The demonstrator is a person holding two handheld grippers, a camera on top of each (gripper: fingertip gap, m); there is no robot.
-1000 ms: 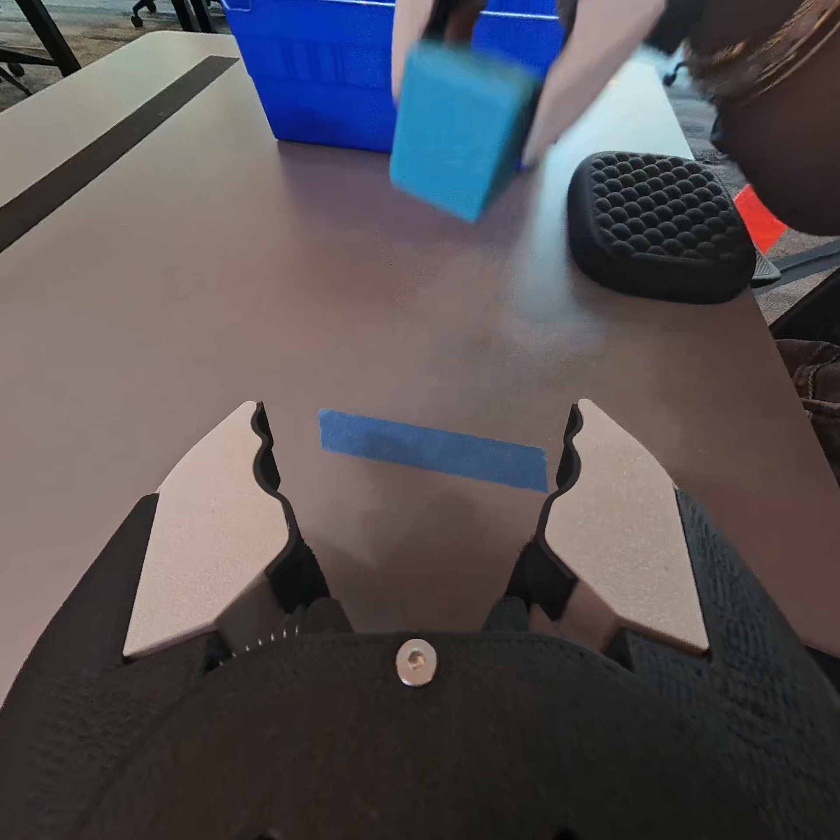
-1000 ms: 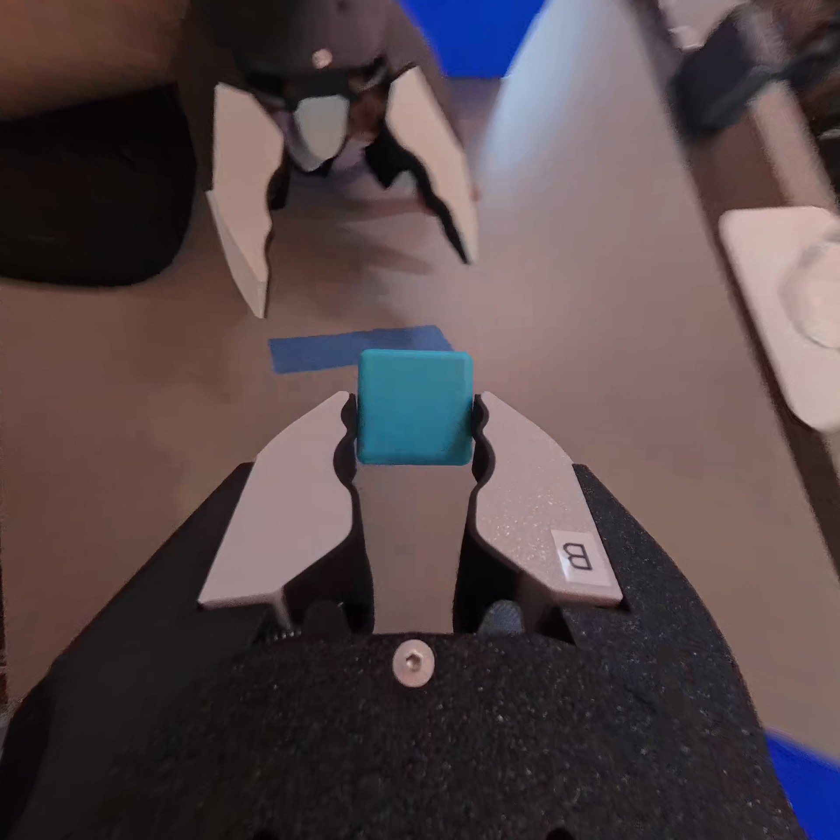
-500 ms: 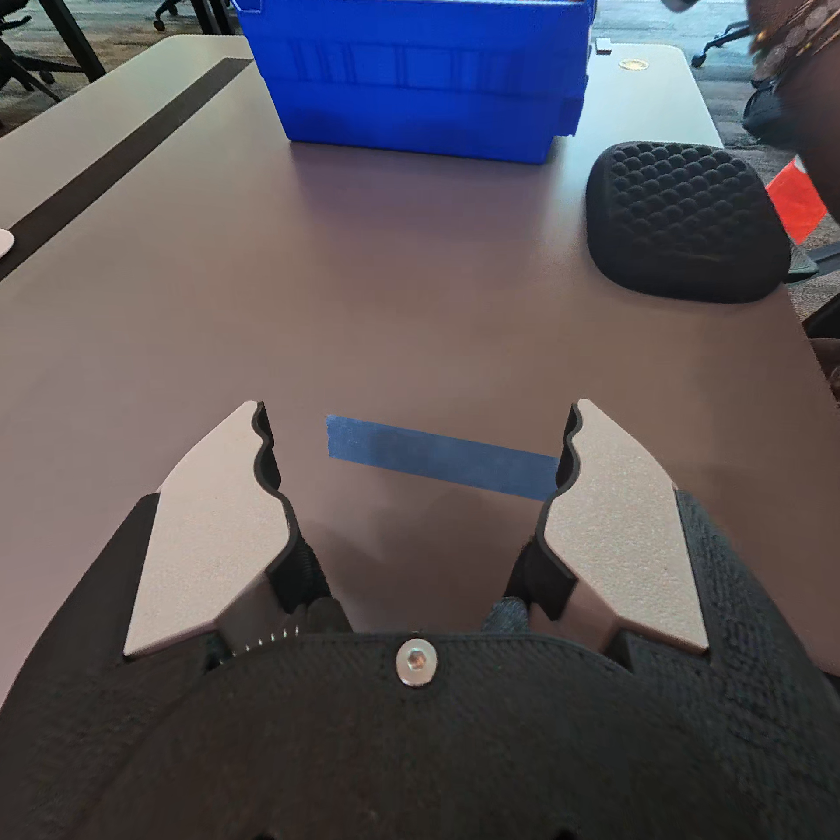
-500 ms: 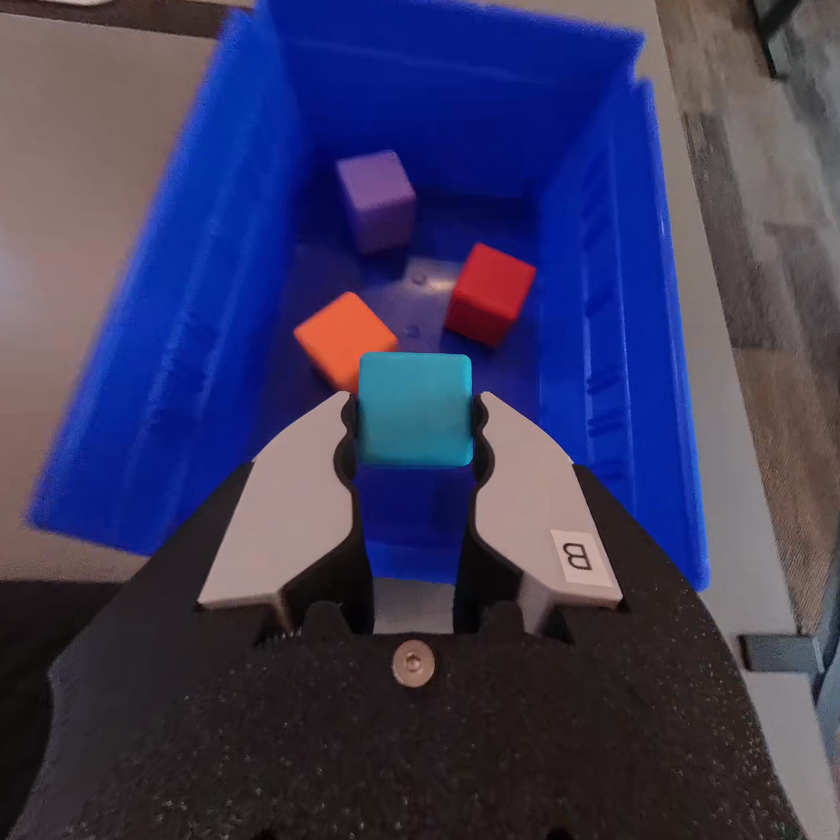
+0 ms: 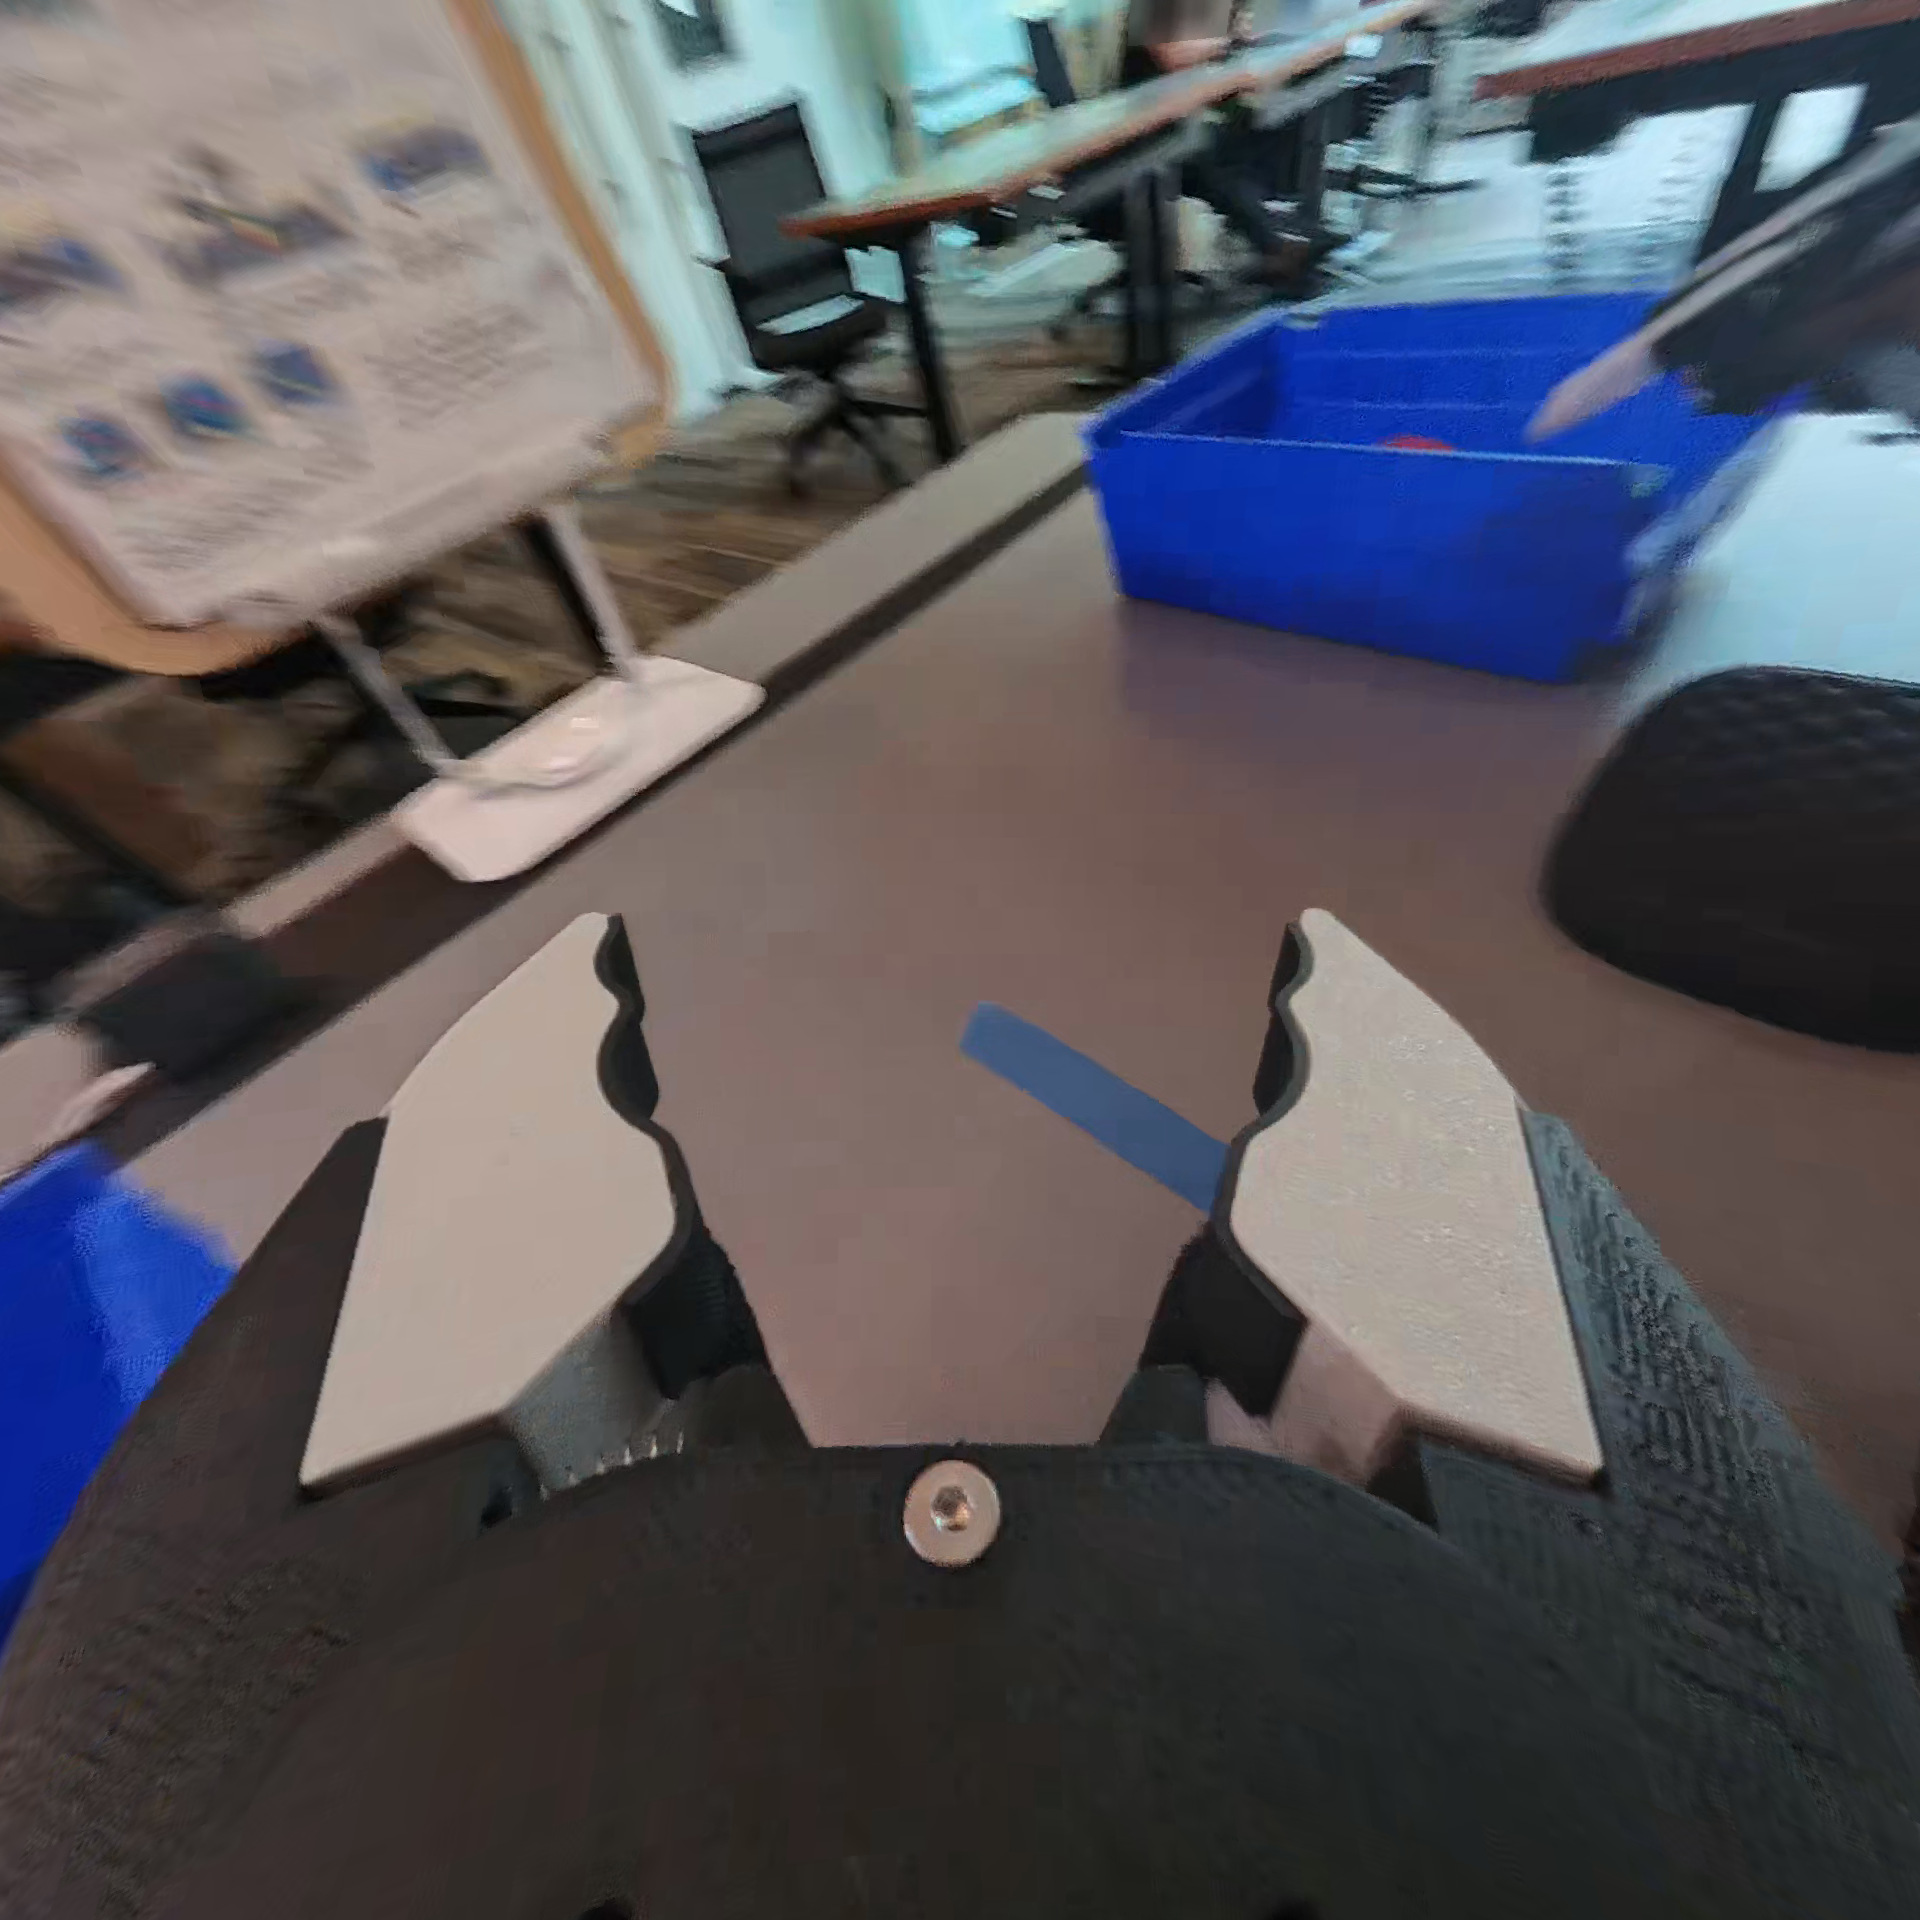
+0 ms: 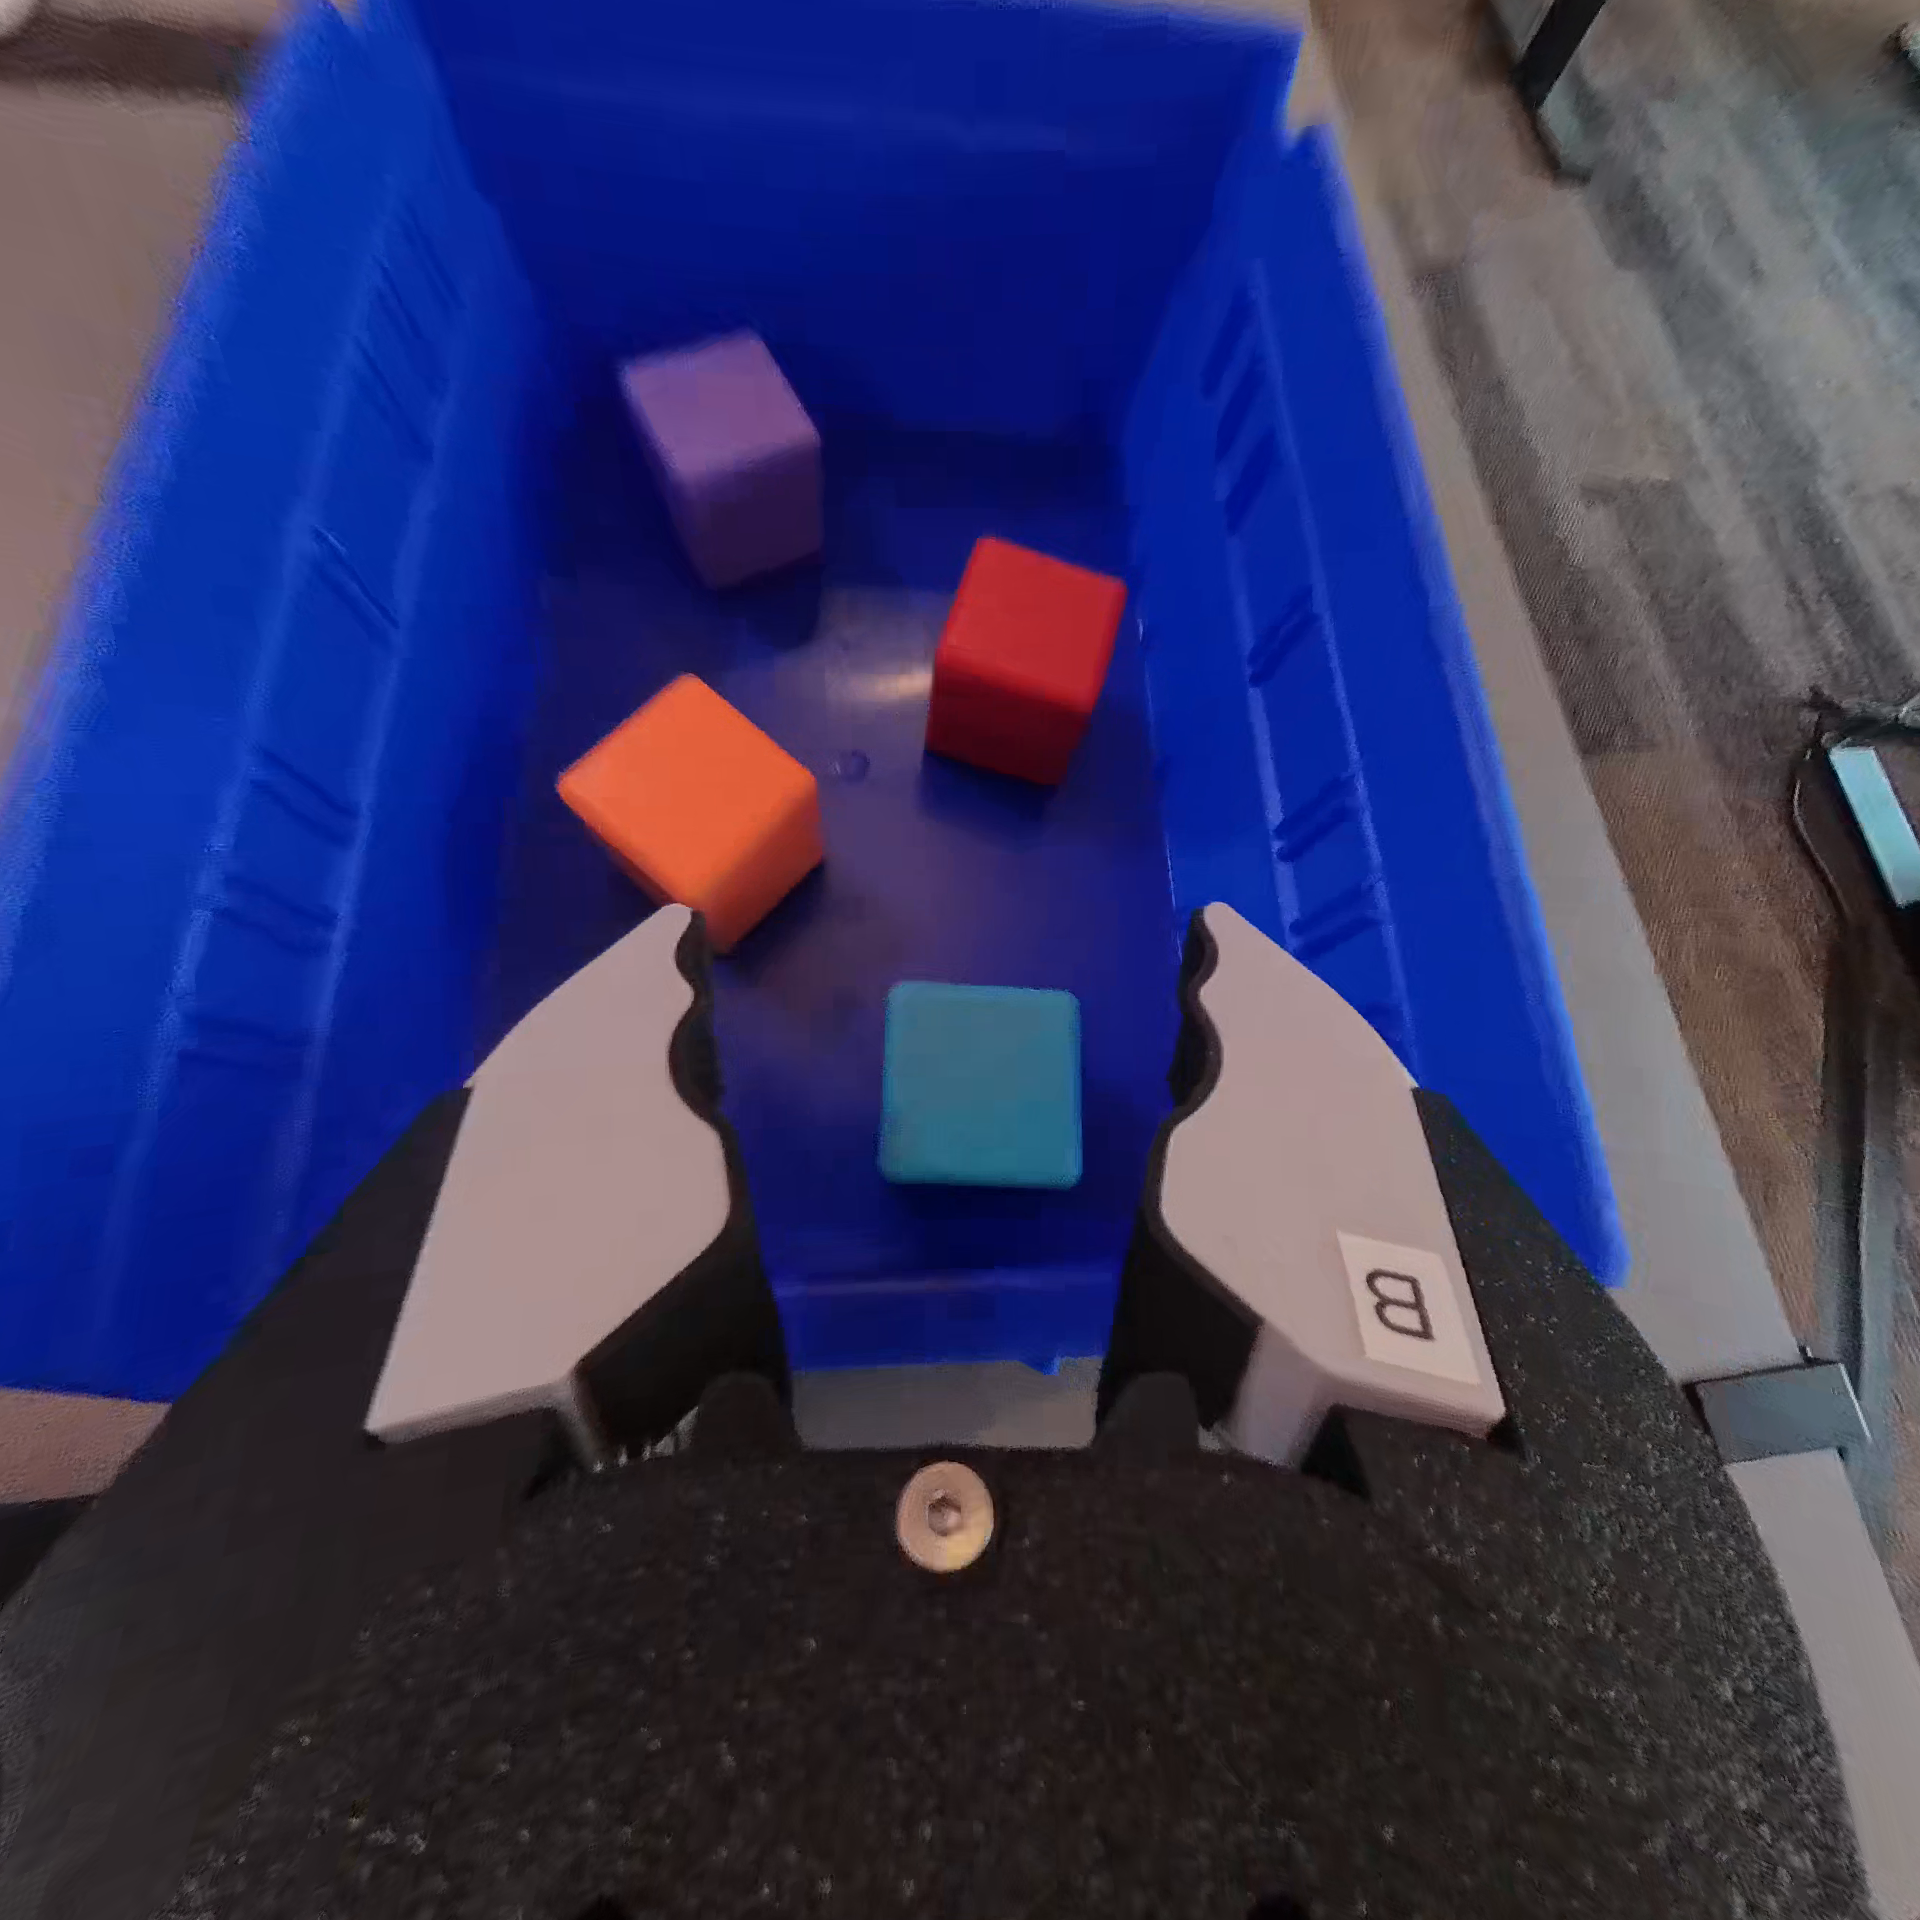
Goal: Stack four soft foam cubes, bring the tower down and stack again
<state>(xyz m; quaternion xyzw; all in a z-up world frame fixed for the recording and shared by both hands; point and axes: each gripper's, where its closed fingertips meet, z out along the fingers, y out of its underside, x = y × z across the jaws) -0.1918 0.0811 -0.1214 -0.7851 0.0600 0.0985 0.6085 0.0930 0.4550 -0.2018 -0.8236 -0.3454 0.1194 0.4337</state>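
Observation:
In the right wrist view my right gripper (image 6: 940, 925) is open above the near end of a blue bin (image 6: 312, 644). A teal cube (image 6: 979, 1086) lies on the bin floor below the jaws, free of them. An orange cube (image 6: 691, 800), a red cube (image 6: 1023, 655) and a purple cube (image 6: 722, 452) lie farther in. In the left wrist view my left gripper (image 5: 951, 930) is open and empty over the brown table (image 5: 1039, 831), near a strip of blue tape (image 5: 1091, 1101). The blue bin (image 5: 1371, 540) stands at the far right, with the right gripper's finger (image 5: 1600, 374) over it.
A black honeycomb pad (image 5: 1756, 852) lies on the table at the right. A white stand base (image 5: 592, 758) carries a poster board (image 5: 281, 291) at the left. Another blue object (image 5: 83, 1320) shows at the left edge. Desks and chairs stand beyond. Measured from the fingertips, the teal cube (image 6: 979, 1086) is 4 centimetres or so from the right gripper and 45 centimetres from the left.
My right gripper opened and the teal cube dropped into the bin. My left gripper swung left and tilted up, so the room now shows.

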